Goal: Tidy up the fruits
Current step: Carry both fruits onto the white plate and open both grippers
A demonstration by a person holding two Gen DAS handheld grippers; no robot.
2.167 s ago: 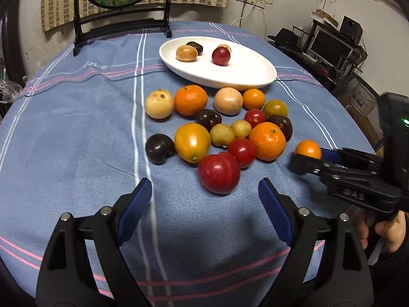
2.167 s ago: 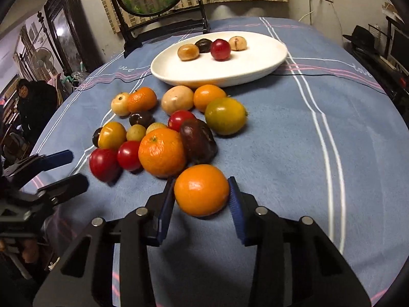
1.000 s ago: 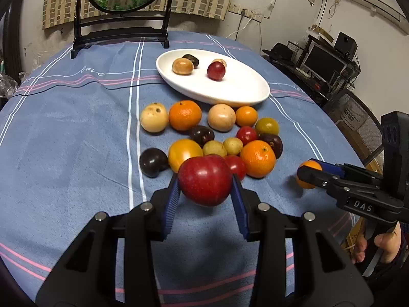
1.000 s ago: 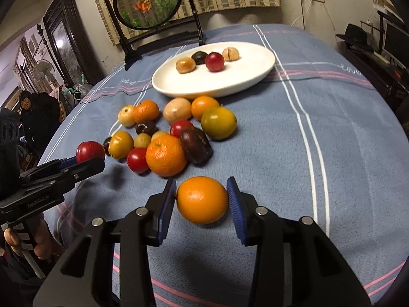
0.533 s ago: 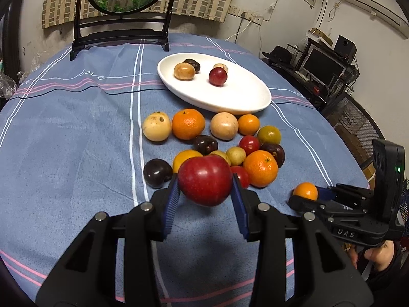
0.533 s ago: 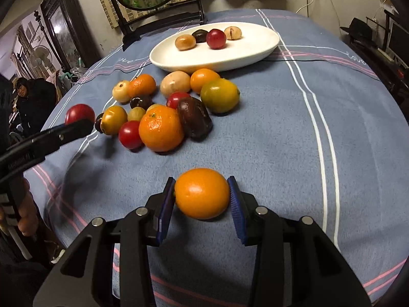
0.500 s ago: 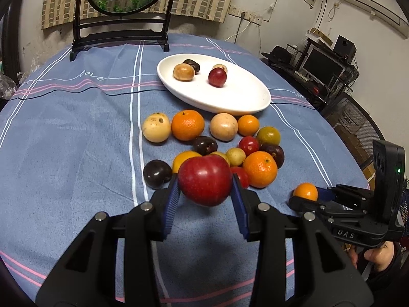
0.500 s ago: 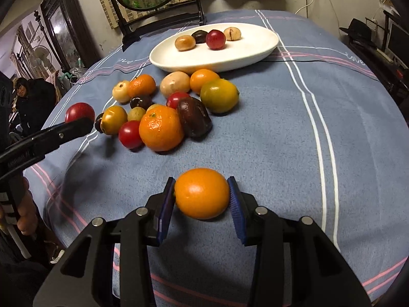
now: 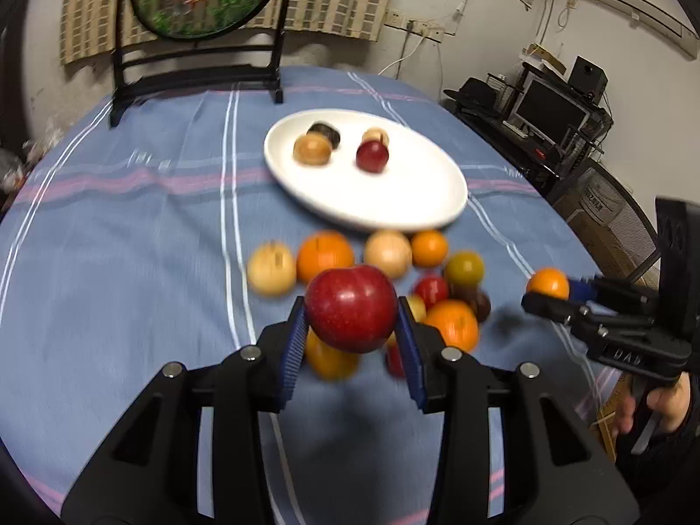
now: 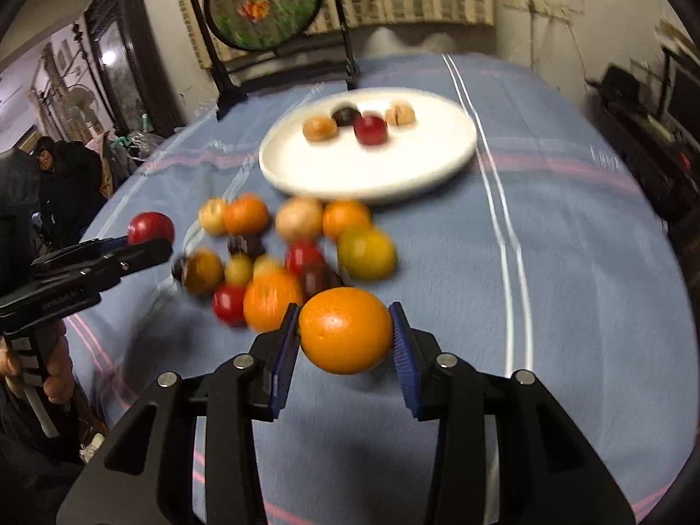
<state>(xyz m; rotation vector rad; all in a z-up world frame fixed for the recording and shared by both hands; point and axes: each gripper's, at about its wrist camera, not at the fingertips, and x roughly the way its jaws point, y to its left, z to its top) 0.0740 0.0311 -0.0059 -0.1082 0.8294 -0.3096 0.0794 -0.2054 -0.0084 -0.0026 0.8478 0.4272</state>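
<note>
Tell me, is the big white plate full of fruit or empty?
Neither: the white plate is partly filled. Four small fruits sit near its far side, and the rest shows bare white.

Tabletop (image 9: 109, 262) covered by a blue cloth (image 10: 568, 262) with white and pink stripes. On it: a white oval plate (image 9: 415, 201) holding 4 small fruits, a loose cluster of fruits (image 10: 284, 253) just in front of the plate, and a black-framed round screen stand (image 9: 197, 74) at the far edge.
</note>
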